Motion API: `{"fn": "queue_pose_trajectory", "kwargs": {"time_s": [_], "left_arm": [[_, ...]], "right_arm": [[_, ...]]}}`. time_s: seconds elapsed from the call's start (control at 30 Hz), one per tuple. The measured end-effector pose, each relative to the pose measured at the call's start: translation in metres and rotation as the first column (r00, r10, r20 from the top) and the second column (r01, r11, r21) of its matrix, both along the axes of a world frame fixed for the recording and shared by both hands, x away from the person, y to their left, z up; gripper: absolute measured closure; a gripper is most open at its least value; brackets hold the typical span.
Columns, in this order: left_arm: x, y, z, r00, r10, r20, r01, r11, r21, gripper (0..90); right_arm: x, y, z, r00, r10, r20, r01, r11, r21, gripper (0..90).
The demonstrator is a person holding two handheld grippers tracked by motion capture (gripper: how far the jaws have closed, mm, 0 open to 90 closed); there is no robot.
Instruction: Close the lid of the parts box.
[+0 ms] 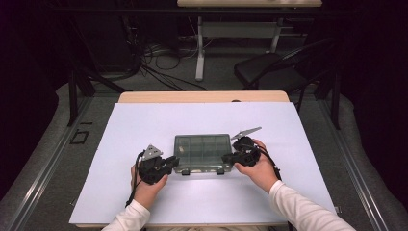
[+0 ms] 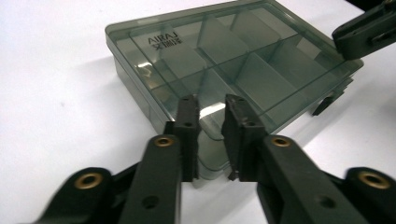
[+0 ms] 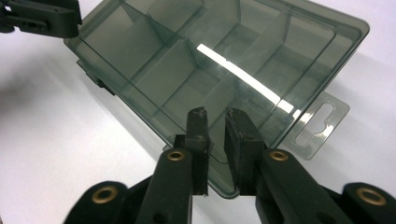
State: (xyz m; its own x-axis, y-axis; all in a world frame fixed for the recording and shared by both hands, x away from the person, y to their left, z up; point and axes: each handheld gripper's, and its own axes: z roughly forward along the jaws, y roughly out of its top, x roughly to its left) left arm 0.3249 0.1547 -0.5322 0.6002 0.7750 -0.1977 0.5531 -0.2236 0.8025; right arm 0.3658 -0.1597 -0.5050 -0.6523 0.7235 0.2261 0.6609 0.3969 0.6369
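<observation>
High view: I see the clear compartment box [image 1: 202, 151] on the white table [image 1: 144, 125], between left gripper [image 1: 169, 163] and right gripper [image 1: 227, 158]. Left gripper view: lid lettering, mirrored, unreadable; jaws slightly apart at its corner. Right gripper view: likewise.

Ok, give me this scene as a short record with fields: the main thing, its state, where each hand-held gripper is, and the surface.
object: clear grey compartment box
lid: closed
contents: compartments look empty
left hand-held gripper: at the box's near left corner, jaws slightly apart, corner edge between them
right hand-held gripper: at the box's near right corner, jaws slightly apart, edge between them
hang tab: on the box's right end
surface: white sheet on a table
</observation>
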Motion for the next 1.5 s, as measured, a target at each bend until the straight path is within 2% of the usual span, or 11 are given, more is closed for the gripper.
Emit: {"fn": "queue_pose_trajectory", "kwargs": {"time_s": [0.07,0.13,0.27,0.33,0.43,0.63,0.93,1.03,1.13,1.33,1.5], "left_arm": [[-0.001,0.000,0.001,1.0000,-0.006,0.002,0.006,0.9999,-0.008,69.7],[-0.001,-0.001,0.002,0.9999,-0.011,0.009,0.012,0.9999,-0.012,66.0],[-0.002,-0.002,0.002,0.9989,-0.027,0.038,0.028,0.9994,-0.020,57.1],[-0.003,-0.003,0.002,0.9983,-0.030,0.050,0.031,0.9993,-0.021,53.6],[-0.002,-0.002,0.002,0.9971,-0.036,0.067,0.037,0.9991,-0.018,48.2],[-0.002,-0.002,0.001,0.9963,-0.032,0.080,0.034,0.9991,-0.025,43.1],[-0.001,0.000,0.003,0.9977,-0.032,0.060,0.034,0.9985,-0.044,41.6],[-0.001,0.000,0.004,0.9983,-0.021,0.054,0.024,0.9988,-0.043,41.6],[-0.001,0.001,0.004,0.9990,-0.023,0.038,0.025,0.9984,-0.050,41.5],[0.000,0.001,0.004,0.9984,-0.049,0.026,0.050,0.9979,-0.040,39.9],[0.000,0.002,0.005,0.9985,-0.050,0.024,0.050,0.9984,-0.026,34.8]], "right_arm": [[-0.001,0.000,0.002,1.0000,0.000,0.008,0.000,1.000,-0.009,76.7],[-0.001,0.000,0.001,0.9999,-0.002,0.017,0.001,1.000,0.007,75.4],[-0.003,0.001,0.001,0.9997,0.021,0.014,-0.021,1.000,0.011,68.3],[-0.004,0.002,0.001,0.9985,0.022,0.051,-0.022,1.000,0.009,62.5],[-0.006,0.003,0.002,0.9978,0.013,0.065,-0.013,1.000,0.007,57.2],[-0.007,0.004,0.003,0.9962,0.002,0.087,-0.003,1.000,0.013,52.7],[-0.007,0.003,0.003,0.9962,-0.002,0.087,0.001,1.000,0.014,49.8],[-0.008,0.003,0.002,0.9957,0.001,0.093,-0.003,1.000,0.027,43.3],[-0.009,0.003,0.002,0.9970,0.009,0.077,-0.012,0.999,0.038,36.4],[-0.013,0.001,0.005,0.9934,0.024,0.113,-0.031,0.997,0.064,27.7],[-0.018,-0.001,0.006,0.9906,0.022,0.135,-0.032,0.997,0.076,25.0]]}}
